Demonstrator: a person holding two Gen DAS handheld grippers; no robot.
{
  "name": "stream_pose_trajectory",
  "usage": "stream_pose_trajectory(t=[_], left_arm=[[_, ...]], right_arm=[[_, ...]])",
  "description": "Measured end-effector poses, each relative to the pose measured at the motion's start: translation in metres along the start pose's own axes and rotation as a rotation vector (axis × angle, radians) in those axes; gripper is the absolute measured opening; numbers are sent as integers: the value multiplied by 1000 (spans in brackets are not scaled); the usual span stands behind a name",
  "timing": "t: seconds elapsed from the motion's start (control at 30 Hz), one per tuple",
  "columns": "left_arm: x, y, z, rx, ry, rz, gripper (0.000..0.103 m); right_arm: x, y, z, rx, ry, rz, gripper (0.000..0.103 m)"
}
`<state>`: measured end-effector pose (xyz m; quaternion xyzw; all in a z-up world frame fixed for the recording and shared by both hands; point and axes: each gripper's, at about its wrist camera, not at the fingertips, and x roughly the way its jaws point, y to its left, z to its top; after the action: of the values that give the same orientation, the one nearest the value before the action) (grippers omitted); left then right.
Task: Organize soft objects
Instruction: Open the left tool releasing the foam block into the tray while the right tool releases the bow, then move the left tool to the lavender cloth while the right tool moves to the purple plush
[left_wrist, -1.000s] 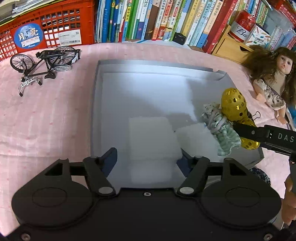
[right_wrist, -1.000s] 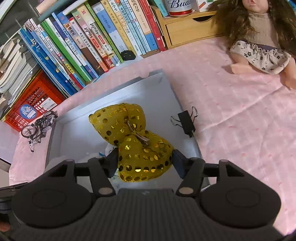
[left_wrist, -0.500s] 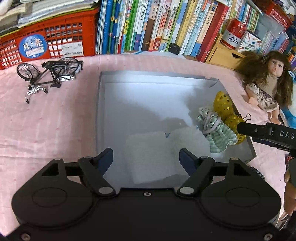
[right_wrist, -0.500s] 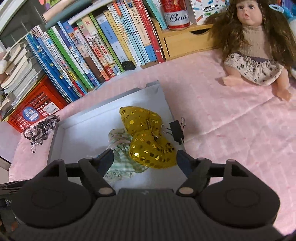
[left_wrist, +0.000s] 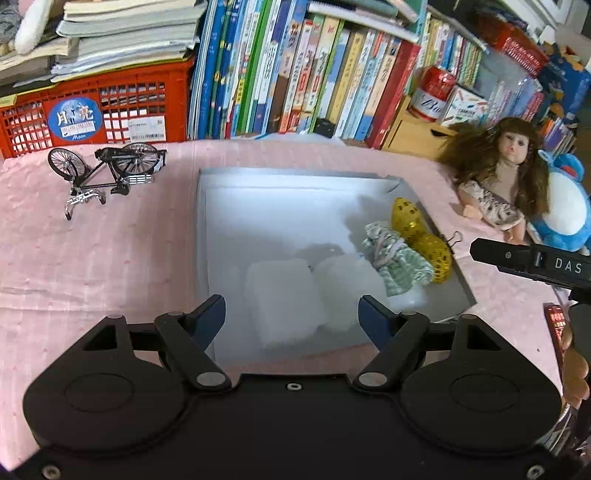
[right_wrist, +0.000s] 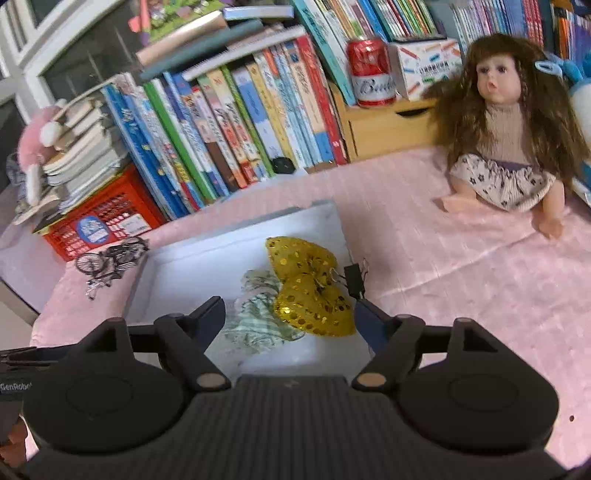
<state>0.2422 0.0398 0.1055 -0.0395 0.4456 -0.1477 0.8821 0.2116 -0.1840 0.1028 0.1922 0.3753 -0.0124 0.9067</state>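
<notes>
Presently both grippers hang over the shallow grey cardboard tray on the pink quilted cloth. Left gripper: fingers spread wide, nothing between them; two white foam blocks lie in the tray just ahead of the tips. Right gripper: fingers likewise spread apart, pinching nothing.

Gold sequinned fabric bow lies inside the tray against its wall at 3 o'clock, touching the green-and-white striped cloth bundle at its 9 o'clock side. Black binder clip sits on the tray edge just beside the bow.

Long-haired doll in a floral skirt sits on the cloth at 2 o'clock, well apart from the tray. Black miniature bicycle model stands at 10 o'clock, near the red plastic crate.
</notes>
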Motion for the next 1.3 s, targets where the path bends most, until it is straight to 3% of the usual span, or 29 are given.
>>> stream_pose_trajectory(t=[0.4, 0.63, 0.97, 1.23, 1.3], left_arm=[[-55, 12, -40, 5, -99, -45, 81], [-85, 23, -68, 28, -160, -17, 83], [-113, 43, -132, 35, -221, -5, 85], [-116, 34, -175, 229, -285, 46, 84], [-110, 34, -177, 240, -277, 56, 77]], right_arm=[[-50, 29, -29, -186, -98, 85, 89], [-69, 51, -52, -318, -129, 132, 91], [-75, 85, -112, -678, -117, 135, 98], [-66, 105, -151, -944, -93, 138, 103], [-61, 108, -156, -989, -75, 154, 103]])
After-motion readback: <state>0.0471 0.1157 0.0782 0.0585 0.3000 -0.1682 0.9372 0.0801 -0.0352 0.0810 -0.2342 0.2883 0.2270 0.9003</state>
